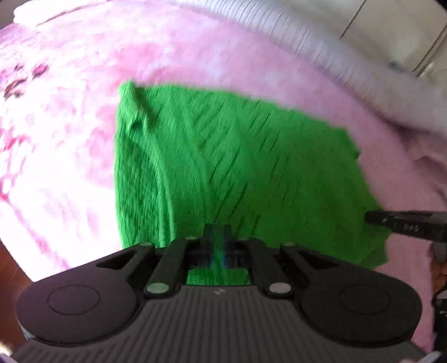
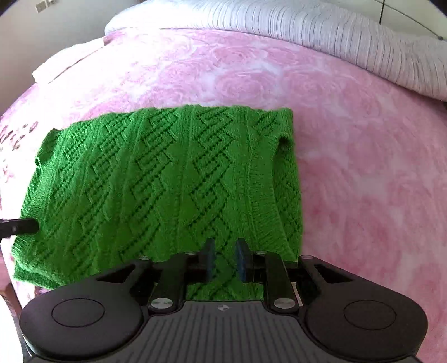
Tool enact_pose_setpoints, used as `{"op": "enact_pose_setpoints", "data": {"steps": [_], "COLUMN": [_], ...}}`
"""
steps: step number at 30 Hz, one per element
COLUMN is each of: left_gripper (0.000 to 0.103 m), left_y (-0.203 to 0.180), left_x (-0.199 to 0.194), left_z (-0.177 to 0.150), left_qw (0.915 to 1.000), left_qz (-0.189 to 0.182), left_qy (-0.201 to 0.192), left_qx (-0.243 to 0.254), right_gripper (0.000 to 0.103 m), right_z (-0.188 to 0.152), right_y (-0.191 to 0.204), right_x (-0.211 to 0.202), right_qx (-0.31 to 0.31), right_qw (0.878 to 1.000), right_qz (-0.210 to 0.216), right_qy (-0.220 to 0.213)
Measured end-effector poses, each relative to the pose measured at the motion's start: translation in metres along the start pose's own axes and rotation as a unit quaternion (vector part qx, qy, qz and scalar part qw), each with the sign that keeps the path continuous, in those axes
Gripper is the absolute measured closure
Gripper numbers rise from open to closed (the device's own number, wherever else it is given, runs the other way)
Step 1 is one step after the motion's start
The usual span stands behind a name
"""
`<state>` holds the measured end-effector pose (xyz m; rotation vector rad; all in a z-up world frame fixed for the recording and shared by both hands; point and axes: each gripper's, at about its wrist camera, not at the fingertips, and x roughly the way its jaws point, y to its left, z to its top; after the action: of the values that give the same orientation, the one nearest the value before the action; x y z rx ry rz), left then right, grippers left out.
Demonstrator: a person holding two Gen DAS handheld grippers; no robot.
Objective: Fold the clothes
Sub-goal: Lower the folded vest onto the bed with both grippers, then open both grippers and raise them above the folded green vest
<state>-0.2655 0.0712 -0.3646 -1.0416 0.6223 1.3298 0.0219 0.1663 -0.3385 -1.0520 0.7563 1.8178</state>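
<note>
Item: green knit sweater [image 2: 167, 178], spread flat on your pink rose-patterned blanket [image 2: 363, 167], near edge under both tools. Your left gripper [image 1: 217, 231] is clenched on that near hem. Your right gripper [image 2: 225, 259] stands partly apart, with knit bunched between its blue pads [image 2: 242, 262]. Beyond: striped white duvet [image 2: 335, 30].

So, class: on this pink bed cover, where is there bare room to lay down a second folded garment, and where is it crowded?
Free: the pink rose-patterned bed cover right of the green knitted sweater, and the strip between the sweater and the white ribbed quilt. Crowded: the near edge, where the left gripper and right gripper hold the sweater.
</note>
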Motion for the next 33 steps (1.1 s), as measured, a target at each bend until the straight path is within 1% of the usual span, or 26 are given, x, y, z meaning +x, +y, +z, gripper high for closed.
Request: {"op": "enact_pose_setpoints", "data": {"steps": [1,3,6,7,9,11,12,13,15,16,17,19,21,23,28,33], "left_gripper": [0.101,0.101,0.1,0.099,0.097,0.092,0.086,0.084,0.083,0.082,0.081,0.075,0.074,0.073,0.065,0.064], "left_y": [-0.002,-0.01,-0.029,-0.037,-0.051,-0.065,-0.073,-0.08,-0.095,-0.102,-0.108,-0.119,-0.129,-0.138,-0.157,-0.167], "left_x": [0.0,-0.009,-0.028,-0.037,-0.056,-0.079,-0.089,-0.099,-0.116,-0.123,-0.13,-0.144,-0.159,-0.174,-0.209,-0.235], "left_z": [-0.005,-0.007,-0.005,-0.005,-0.008,-0.011,-0.013,-0.014,-0.017,-0.017,-0.018,-0.019,-0.019,-0.02,-0.021,-0.026], "left_qw": [0.9999,0.9993,0.9967,0.9959,0.995,0.9945,0.9939,0.9936,0.9934,0.9932,0.993,0.9924,0.9918,0.9916,0.9905,0.9889], "left_qz": [0.009,0.032,0.065,0.071,0.078,0.085,0.092,0.095,0.098,0.101,0.104,0.112,0.119,0.123,0.135,0.146], "left_qy": [0.002,0.015,0.048,0.056,0.062,0.061,0.061,0.06,0.059,0.058,0.057,0.051,0.044,0.035,0.004,-0.007], "left_qx": [-0.006,-0.012,0.001,0.001,-0.001,-0.005,-0.006,-0.005,0.001,0.004,0.008,0.014,0.016,0.018,0.027,0.028], "right_gripper": [0.084,0.084,0.084,0.084,0.084,0.084,0.082,0.079,0.044,0.04,0.039,0.038,0.038,0.038,0.038,0.038], "right_z": [-0.003,-0.014,-0.014,-0.014,-0.017,-0.021,-0.023,-0.023,-0.022,-0.022,-0.022,-0.022,-0.024,-0.024,-0.031,-0.036], "right_y": [-0.001,-0.006,-0.008,-0.009,-0.011,-0.012,-0.013,-0.013,-0.014,-0.012,-0.01,-0.007,-0.005,0.0,0.017,0.033], "right_x": [0.007,0.006,-0.01,-0.015,-0.035,-0.054,-0.064,-0.075,-0.095,-0.104,-0.113,-0.128,-0.143,-0.155,-0.195,-0.22], "right_qx": [-0.003,0.001,0.014,0.018,0.024,0.03,0.034,0.041,0.058,0.059,0.061,0.065,0.071,0.07,0.053,0.036], "right_qw": [1.0,1.0,0.999,0.998,0.997,0.996,0.995,0.995,0.994,0.994,0.994,0.993,0.993,0.993,0.996,0.996], "right_qz": [-0.005,0.007,0.019,0.023,0.036,0.049,0.055,0.056,0.053,0.053,0.053,0.055,0.057,0.048,0.048,0.058], "right_qy": [0.015,0.007,0.043,0.055,0.063,0.072,0.076,0.077,0.079,0.079,0.078,0.077,0.075,0.078,0.062,0.054]}}
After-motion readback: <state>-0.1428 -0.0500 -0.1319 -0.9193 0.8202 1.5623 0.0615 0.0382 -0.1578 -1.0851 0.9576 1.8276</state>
